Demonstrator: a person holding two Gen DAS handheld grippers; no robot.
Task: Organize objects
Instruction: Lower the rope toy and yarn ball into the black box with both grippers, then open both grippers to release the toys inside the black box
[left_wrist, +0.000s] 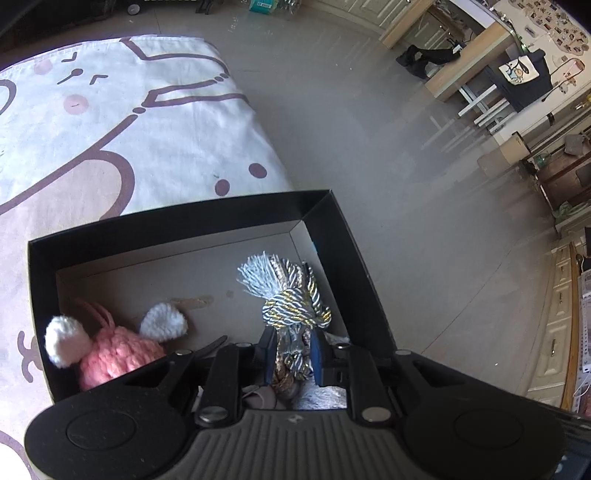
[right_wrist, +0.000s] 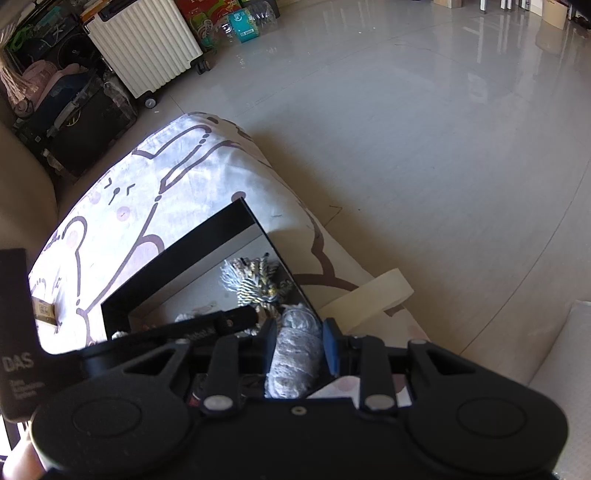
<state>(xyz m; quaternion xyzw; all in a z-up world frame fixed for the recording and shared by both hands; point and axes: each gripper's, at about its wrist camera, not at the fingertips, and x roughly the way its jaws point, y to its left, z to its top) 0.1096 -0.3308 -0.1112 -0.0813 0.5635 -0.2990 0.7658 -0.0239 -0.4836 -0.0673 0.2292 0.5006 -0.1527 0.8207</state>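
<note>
A black cardboard box (left_wrist: 334, 236) with a bare brown floor sits on a cushioned surface draped in a white and pink sheet (left_wrist: 110, 122) printed with cartoon animals in brown outline. The box stands at the sheet's edge, next to pale glossy floor tiles (left_wrist: 369, 110).

In the left wrist view, the left gripper (left_wrist: 293, 350) reaches into the box, its blue-padded jaws clamped on a knotted rope toy (left_wrist: 295, 306) of grey, white and gold strands, whose frayed tassel points toward the far wall. A pink knitted hat with white ears (left_wrist: 114, 350) lies in the box's left corner, well apart from the rope.

In the right wrist view, the right gripper (right_wrist: 299, 347) is pinched on a grey woolly roll (right_wrist: 295, 350) at the near right corner of the box. A roll of pale tape (right_wrist: 369, 299) lies on the sheet just beside the box.

A white ribbed suitcase (right_wrist: 144, 44) on wheels stands against cluttered shelves, and wooden desks (left_wrist: 465, 62) line the far side.
</note>
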